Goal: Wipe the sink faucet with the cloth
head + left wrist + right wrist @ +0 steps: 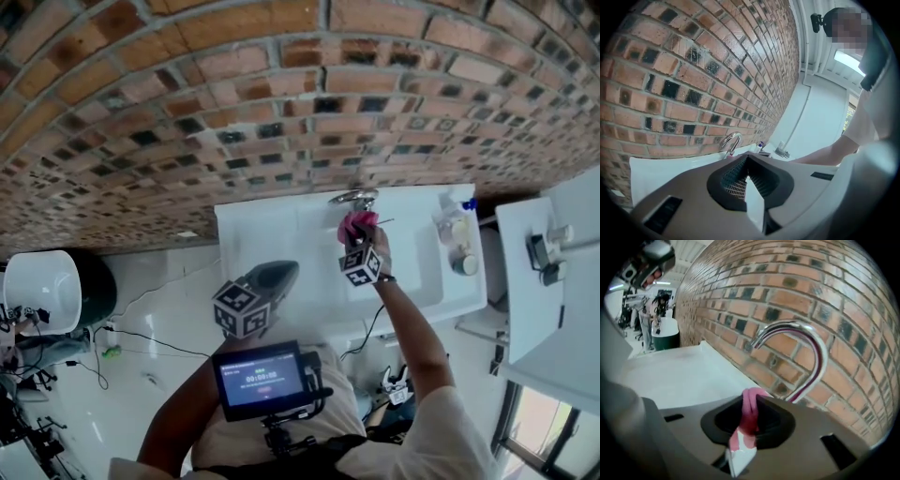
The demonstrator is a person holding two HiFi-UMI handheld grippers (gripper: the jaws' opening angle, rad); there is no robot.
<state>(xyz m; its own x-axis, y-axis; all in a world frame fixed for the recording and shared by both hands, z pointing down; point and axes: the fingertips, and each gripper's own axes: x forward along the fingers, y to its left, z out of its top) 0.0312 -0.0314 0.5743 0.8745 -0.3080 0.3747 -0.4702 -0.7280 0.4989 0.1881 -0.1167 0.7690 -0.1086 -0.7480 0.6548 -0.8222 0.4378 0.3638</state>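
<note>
The pink cloth (750,412) is pinched in the fingers of the right gripper (751,398), close under the chrome faucet (813,341) at the back of the sink (272,234); contact is not certain. The left gripper (744,161) is held back, its fingers pressed together on nothing. Wiping appears to be in hand, and the cloth is next to be drawn along the spout.

I see a white rectangular sink unit (272,234) set against the red brick wall (187,122). A curved chrome faucet (353,197) stands on its back edge, close to the wall. On its right-hand ledge there is a clear bottle with a blue cap (454,223), with a small round pale container (465,265) just beside it.
</note>
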